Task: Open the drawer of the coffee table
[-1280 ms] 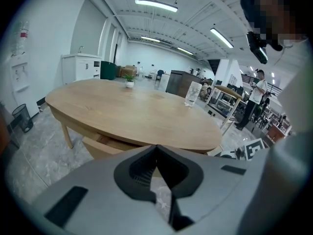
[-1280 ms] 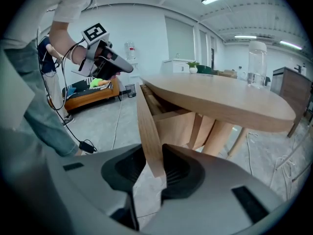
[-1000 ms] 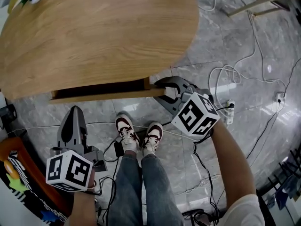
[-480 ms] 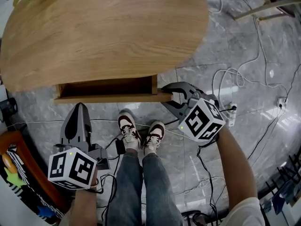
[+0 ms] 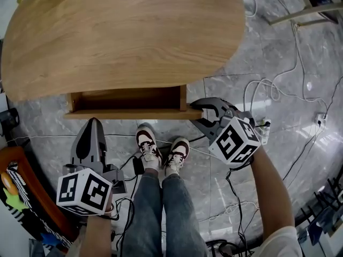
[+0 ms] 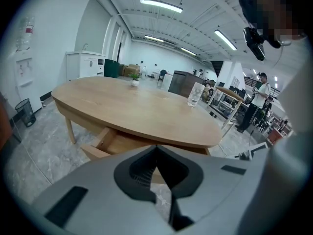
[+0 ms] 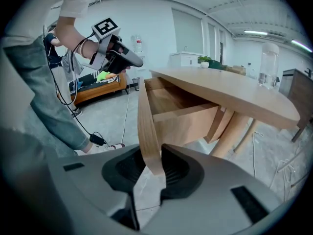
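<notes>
The oval wooden coffee table point(image 5: 123, 36) fills the upper head view. Its drawer point(image 5: 128, 99) stands pulled out from under the near edge, empty inside, with the front panel point(image 5: 128, 113) facing me. My right gripper point(image 5: 197, 113) is shut on the right end of that panel. In the right gripper view the panel's edge point(image 7: 146, 116) runs down between the pads of my right gripper point(image 7: 151, 153). My left gripper point(image 5: 93, 123) hangs over the floor left of my legs, shut and empty, short of the drawer point(image 6: 105, 143). Its tips meet in its own view, left gripper point(image 6: 156, 148).
My shoes point(image 5: 161, 151) stand on the marble floor just before the drawer. Cables and a power strip point(image 5: 263, 128) lie at the right. An orange bench point(image 5: 21, 197) is at the lower left. A glass point(image 6: 194, 94) and a small plant point(image 6: 134, 80) stand on the table.
The drawer has slid further out from under the table top, showing more of its inside. My right gripper came along with the front panel. The left gripper has stayed put.
</notes>
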Tool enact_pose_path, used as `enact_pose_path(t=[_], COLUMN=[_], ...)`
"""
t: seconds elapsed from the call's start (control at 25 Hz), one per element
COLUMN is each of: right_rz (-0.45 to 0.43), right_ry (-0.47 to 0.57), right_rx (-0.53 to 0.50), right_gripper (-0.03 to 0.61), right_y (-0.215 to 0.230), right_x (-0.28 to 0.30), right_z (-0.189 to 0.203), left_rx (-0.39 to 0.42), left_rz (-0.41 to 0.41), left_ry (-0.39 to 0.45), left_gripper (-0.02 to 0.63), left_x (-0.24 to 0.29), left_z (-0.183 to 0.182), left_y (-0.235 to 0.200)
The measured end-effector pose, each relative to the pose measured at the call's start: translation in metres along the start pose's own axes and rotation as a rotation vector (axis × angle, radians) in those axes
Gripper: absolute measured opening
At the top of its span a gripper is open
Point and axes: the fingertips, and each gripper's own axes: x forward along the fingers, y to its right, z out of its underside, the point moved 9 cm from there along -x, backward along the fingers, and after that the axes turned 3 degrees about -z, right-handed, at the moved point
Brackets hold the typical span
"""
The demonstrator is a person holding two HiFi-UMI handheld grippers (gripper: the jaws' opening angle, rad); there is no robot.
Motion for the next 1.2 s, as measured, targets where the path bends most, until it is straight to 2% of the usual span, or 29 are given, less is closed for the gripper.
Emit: enact_pose_path(t=[0.56,1.2], right_rz=[-0.054,-0.077], right_ry=[-0.024,-0.025], right_rx=[-0.032,-0.034], right_gripper=[0.089,0.089], right_y=[-0.025,-0.041], right_x=[0.000,-0.002], right_z=[0.003,0.007], left_rx=[0.002,0.002], left_rz=[0.000,-0.004], left_ry=[-0.005,-0.005], left_gripper=[-0.006,-0.006], left_x=[-0.001,-0.008], left_z=[0.002,0.007], left_y=[-0.004,-0.001])
